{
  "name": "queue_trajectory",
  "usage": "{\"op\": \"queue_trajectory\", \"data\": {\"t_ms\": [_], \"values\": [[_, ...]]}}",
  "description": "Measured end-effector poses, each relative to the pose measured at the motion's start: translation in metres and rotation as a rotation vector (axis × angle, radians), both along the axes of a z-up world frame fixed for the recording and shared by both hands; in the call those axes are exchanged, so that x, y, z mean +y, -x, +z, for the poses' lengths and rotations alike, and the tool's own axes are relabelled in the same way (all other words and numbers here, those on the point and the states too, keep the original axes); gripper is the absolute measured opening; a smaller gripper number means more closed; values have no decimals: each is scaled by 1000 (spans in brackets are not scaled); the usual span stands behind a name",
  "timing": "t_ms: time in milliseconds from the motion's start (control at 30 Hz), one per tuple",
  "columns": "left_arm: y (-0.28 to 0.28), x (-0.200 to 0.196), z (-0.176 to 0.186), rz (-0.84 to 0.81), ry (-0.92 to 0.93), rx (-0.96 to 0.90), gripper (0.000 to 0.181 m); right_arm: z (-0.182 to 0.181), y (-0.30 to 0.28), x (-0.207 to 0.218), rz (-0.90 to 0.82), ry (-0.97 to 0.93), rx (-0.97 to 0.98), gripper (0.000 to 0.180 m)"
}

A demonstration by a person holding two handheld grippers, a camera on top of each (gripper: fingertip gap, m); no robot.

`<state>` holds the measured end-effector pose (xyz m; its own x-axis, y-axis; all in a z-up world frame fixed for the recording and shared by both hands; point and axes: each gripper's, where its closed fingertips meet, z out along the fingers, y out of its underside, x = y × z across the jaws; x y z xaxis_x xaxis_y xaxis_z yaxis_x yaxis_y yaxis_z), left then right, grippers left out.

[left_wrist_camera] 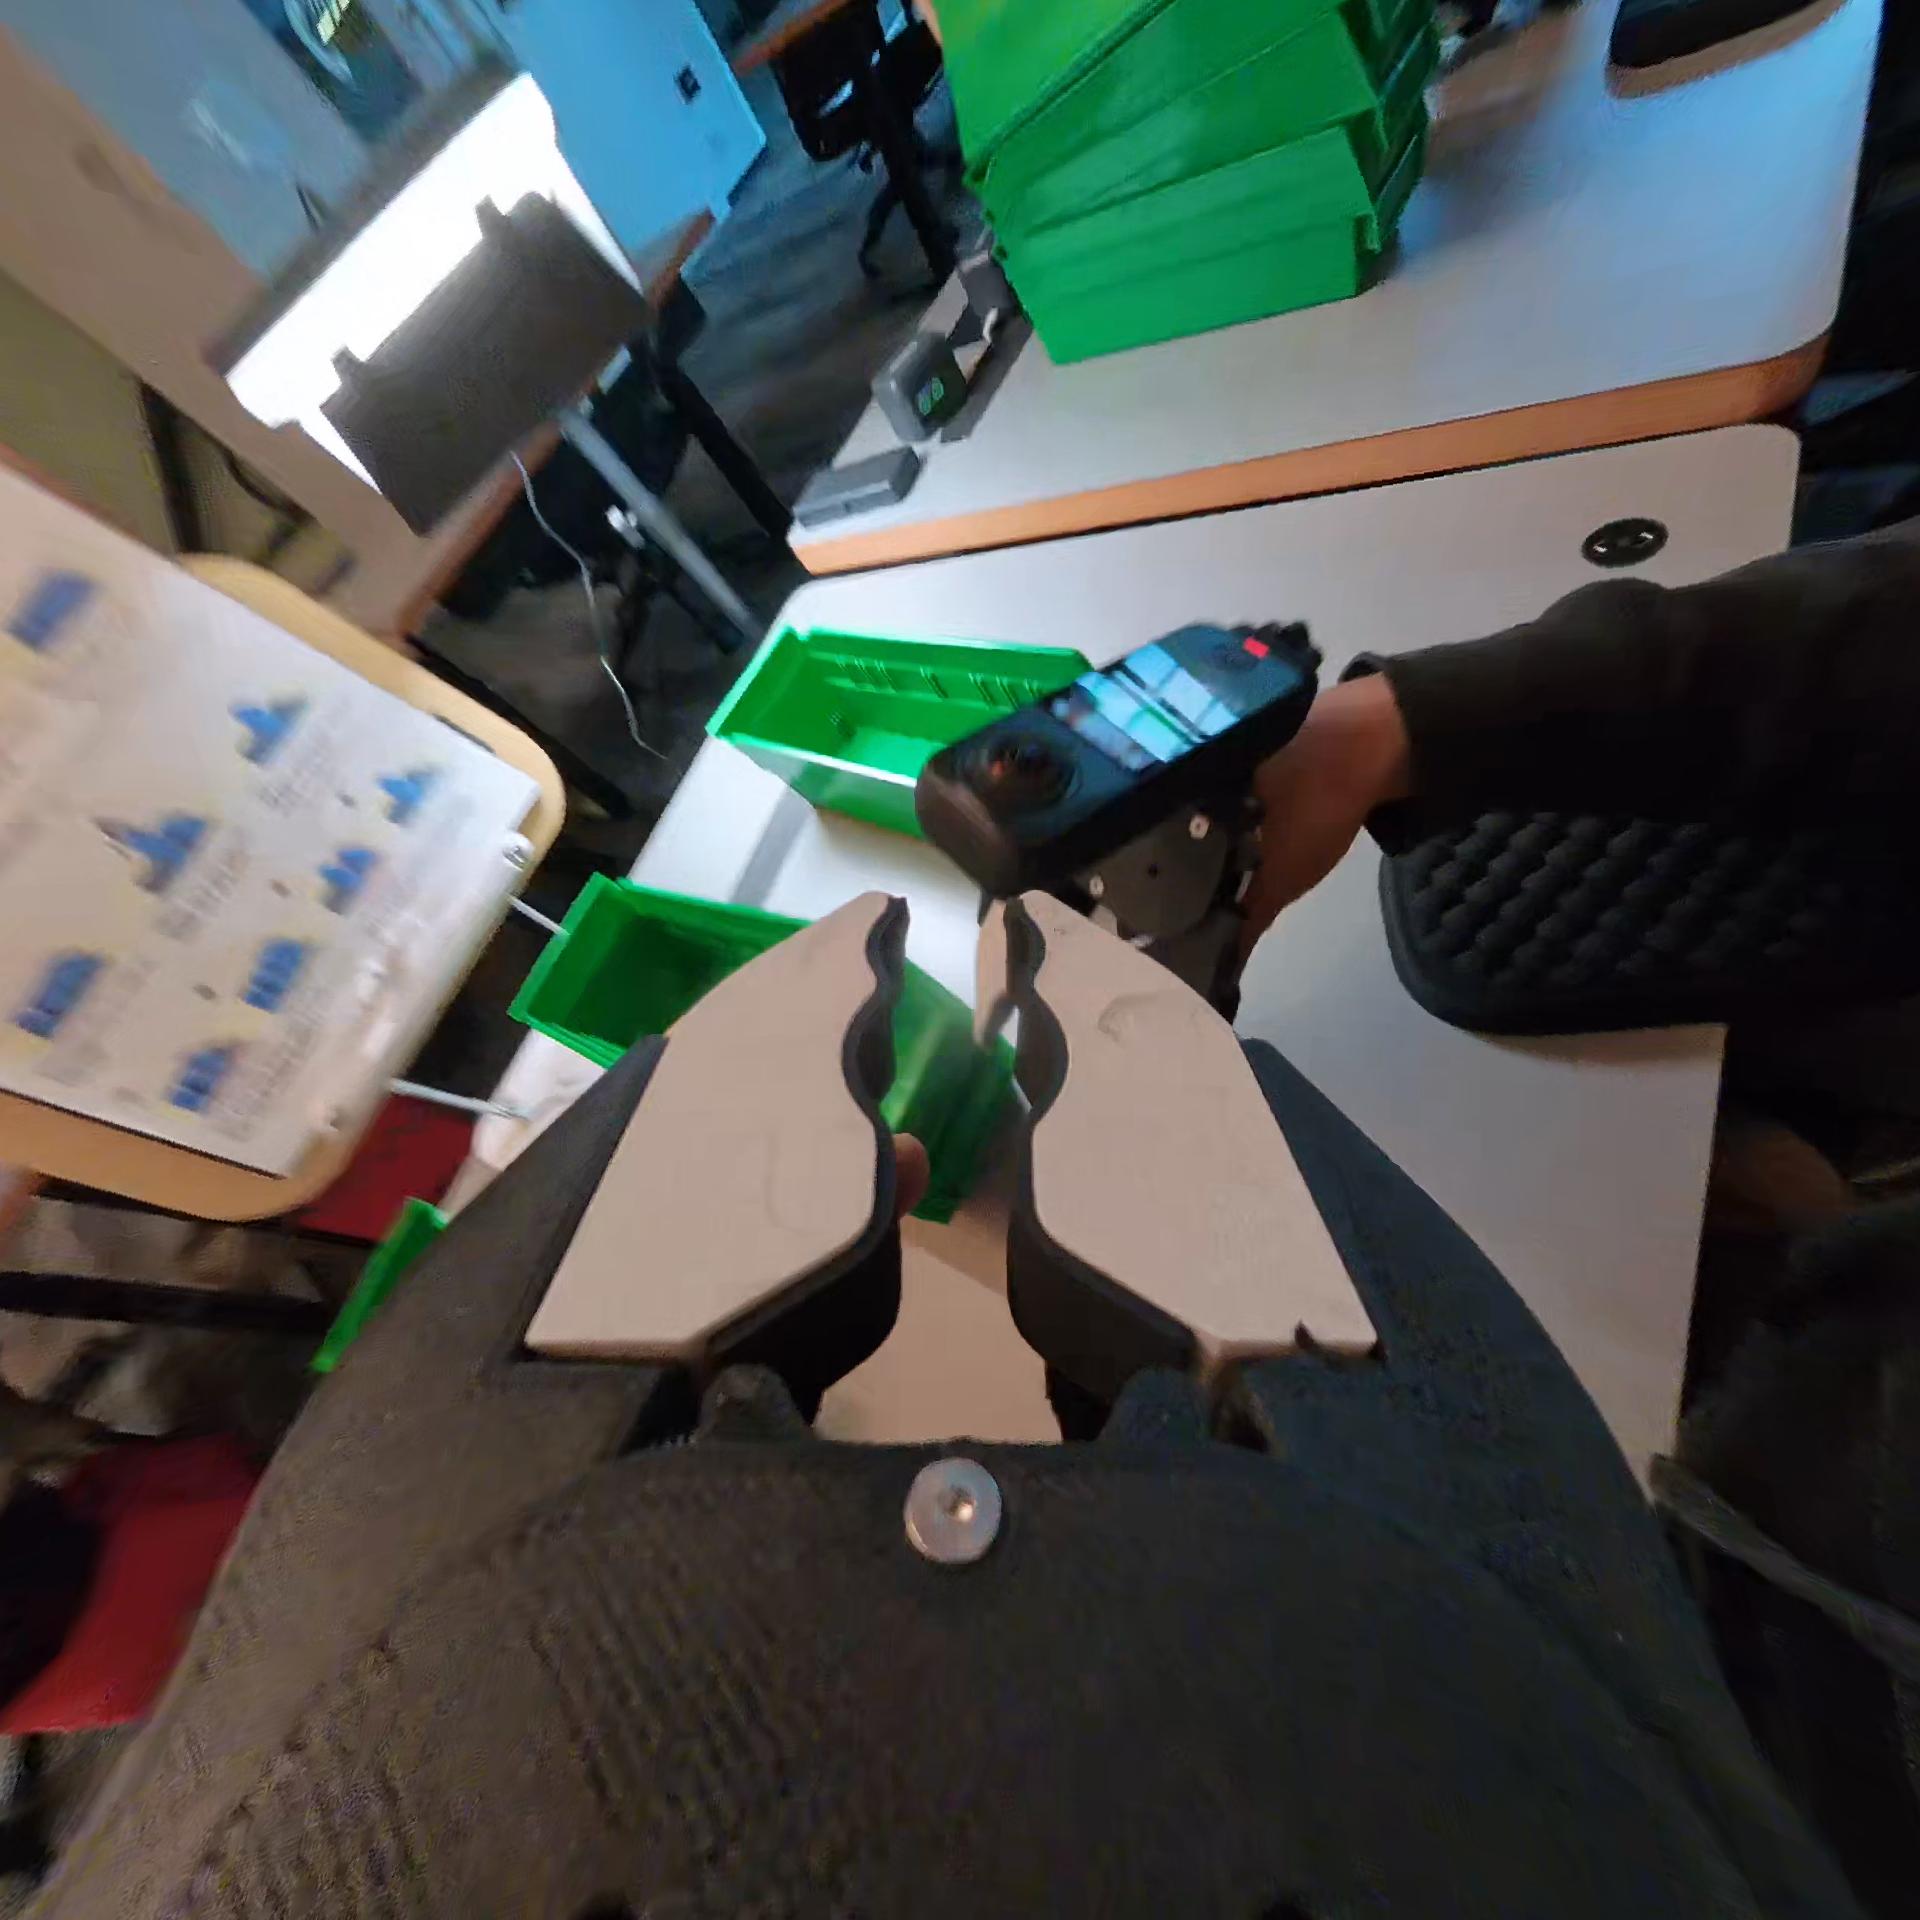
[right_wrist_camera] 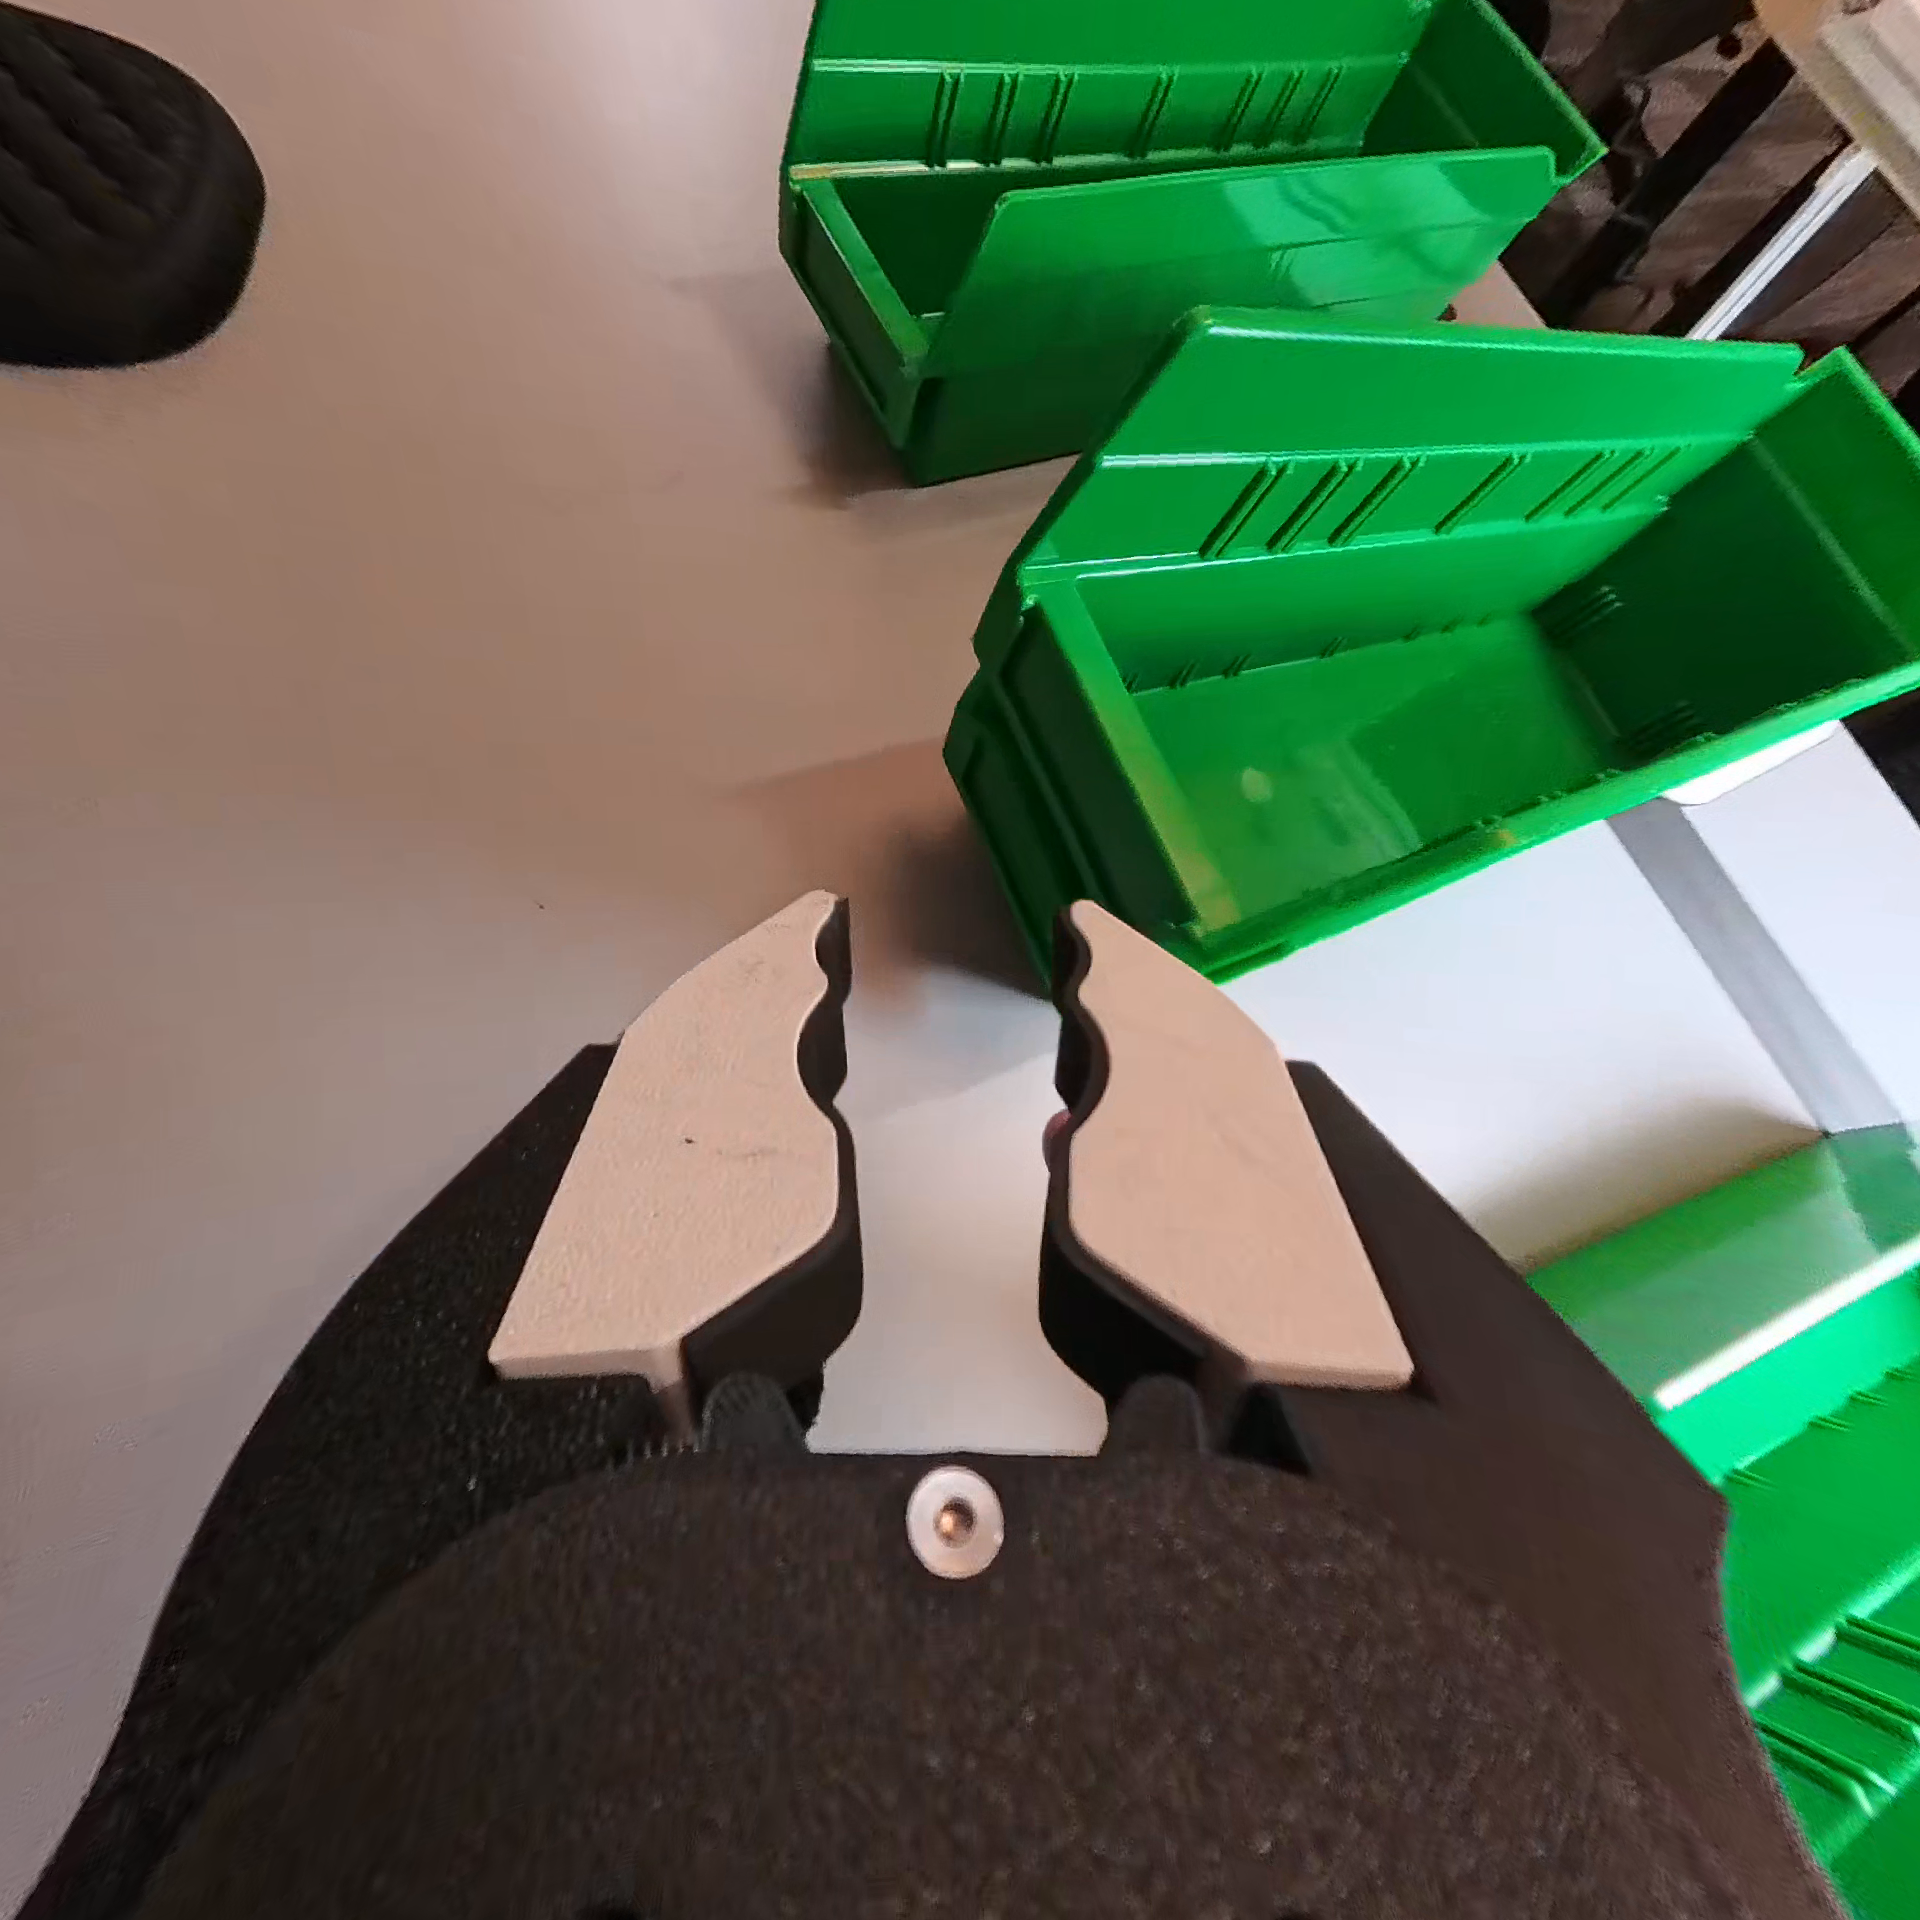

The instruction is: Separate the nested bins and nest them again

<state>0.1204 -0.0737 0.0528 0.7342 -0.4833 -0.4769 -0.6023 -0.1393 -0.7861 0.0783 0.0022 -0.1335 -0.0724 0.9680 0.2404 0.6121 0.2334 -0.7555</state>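
A pale grey table (right_wrist_camera: 416,623) carries everything here. My right gripper (right_wrist_camera: 951,951) hangs empty above it, fingers spread, with a nested pair of green bins (right_wrist_camera: 1403,665) just beyond its right fingertip and a second pair (right_wrist_camera: 1143,229) farther back. My left gripper (left_wrist_camera: 940,914) is also spread, holding nothing; through its gap shows a green bin (left_wrist_camera: 644,966) at the table's edge. Only that view shows my right hand (left_wrist_camera: 1320,790) on its tool, a stack of bins (left_wrist_camera: 1184,177) on the far table, and a printed board (left_wrist_camera: 208,862) left.
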Motion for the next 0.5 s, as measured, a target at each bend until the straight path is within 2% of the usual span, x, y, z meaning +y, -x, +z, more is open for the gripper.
{"op": "queue_trajectory", "data": {"t_ms": [33,200,367,500], "values": [[-5,-4,10,-9,-22,41,19,1,1,0,0,4,-2,37],[-16,-16,30,-10,-82,210,21,8,10,-6,1,40,26,36],[-12,-16,17,-47,48,42,22,13,19,-10,-11,81,82,35],[-4,-14,5,-34,80,13,24,14,27,-8,-28,72,88,35]]}}
